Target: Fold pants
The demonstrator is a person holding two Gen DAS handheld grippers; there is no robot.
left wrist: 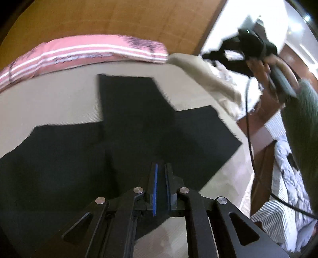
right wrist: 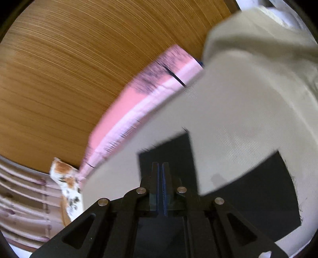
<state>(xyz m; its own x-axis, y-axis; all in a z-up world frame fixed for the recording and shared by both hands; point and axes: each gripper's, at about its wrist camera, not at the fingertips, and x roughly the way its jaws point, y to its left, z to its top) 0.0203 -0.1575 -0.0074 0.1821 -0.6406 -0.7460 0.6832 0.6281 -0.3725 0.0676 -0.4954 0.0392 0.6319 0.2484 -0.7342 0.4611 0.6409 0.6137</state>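
Black pants (left wrist: 123,127) lie spread flat on the beige bed sheet (left wrist: 49,103), one leg pointing away, another to the right. My left gripper (left wrist: 161,166) hovers just over the near part of the pants, its jaws nearly together with a narrow gap and nothing between them. My right gripper (right wrist: 160,164) is shut and empty, raised above the bed; it shows in the left wrist view (left wrist: 216,53), held up at the far right. In the right wrist view two pant legs (right wrist: 258,190) show below it.
A pink striped pillow (left wrist: 79,51) lies along the wooden headboard (left wrist: 119,17). A beige blanket (left wrist: 202,71) is bunched at the bed's right corner. Striped and crumpled laundry (left wrist: 282,208) lies beyond the right bed edge. A cable (left wrist: 248,123) hangs from the right hand.
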